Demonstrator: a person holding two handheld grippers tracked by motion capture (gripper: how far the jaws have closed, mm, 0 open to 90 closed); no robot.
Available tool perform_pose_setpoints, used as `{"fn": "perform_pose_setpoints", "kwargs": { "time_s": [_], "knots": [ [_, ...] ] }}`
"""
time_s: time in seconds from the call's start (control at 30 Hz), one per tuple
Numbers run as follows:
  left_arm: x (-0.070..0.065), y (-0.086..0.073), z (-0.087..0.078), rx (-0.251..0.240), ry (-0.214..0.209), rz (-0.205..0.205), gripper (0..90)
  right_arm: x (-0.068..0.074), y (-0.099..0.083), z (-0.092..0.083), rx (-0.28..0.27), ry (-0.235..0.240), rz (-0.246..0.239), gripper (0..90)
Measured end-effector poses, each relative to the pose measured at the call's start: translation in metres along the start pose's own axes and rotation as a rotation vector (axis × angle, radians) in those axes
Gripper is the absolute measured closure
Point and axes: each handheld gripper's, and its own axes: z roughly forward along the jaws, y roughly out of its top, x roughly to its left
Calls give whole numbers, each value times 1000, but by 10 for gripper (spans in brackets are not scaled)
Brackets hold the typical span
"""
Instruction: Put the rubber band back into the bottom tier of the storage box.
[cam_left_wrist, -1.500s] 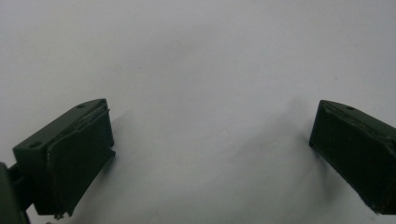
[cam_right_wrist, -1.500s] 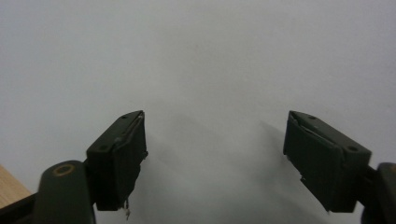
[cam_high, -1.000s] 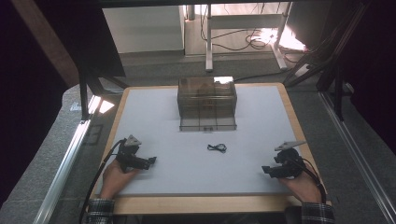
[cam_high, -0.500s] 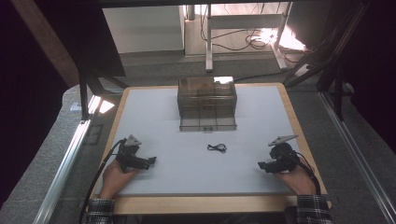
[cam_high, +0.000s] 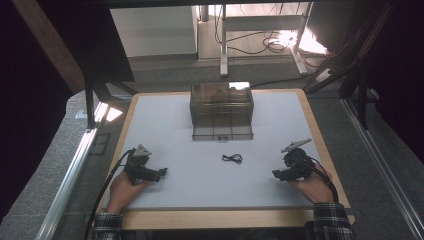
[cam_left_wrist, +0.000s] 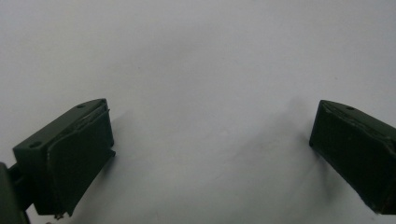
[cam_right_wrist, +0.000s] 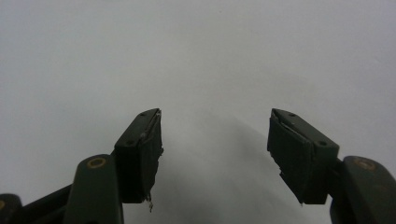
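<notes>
A small black wire clip or cable piece (cam_high: 232, 158) lies on the white table top (cam_high: 200, 150), in front of a clear brown-tinted drawer box (cam_high: 221, 111). My left gripper (cam_high: 161, 172) rests low at the table's front left, pointing right, and is open with only the white surface between its jaws (cam_left_wrist: 212, 135). My right gripper (cam_high: 276, 174) is at the front right, pointing left toward the middle; it stands open with nothing held (cam_right_wrist: 215, 135). The small black piece lies between the two grippers, a little farther back.
The white top has a wooden border (cam_high: 220, 219). Grey floor, metal rails (cam_high: 65, 175) and desk legs (cam_high: 223, 40) with cables surround the table. Both hands and plaid sleeves (cam_high: 330, 222) come in at the bottom edge.
My right gripper has shifted left and slightly forward toward the table's middle. The left gripper has stayed in place.
</notes>
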Motion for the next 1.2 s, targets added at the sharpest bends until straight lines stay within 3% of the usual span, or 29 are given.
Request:
{"fn": "perform_pose_setpoints", "kwargs": {
  "time_s": [0.47,1.2],
  "knots": [
    [0,0,0,0,0,0,0,8,23,13,36,11,-40,360],
    [0,0,0,-1,0,-1,0,19,53,28,81,36,-116,471]
  ]
}}
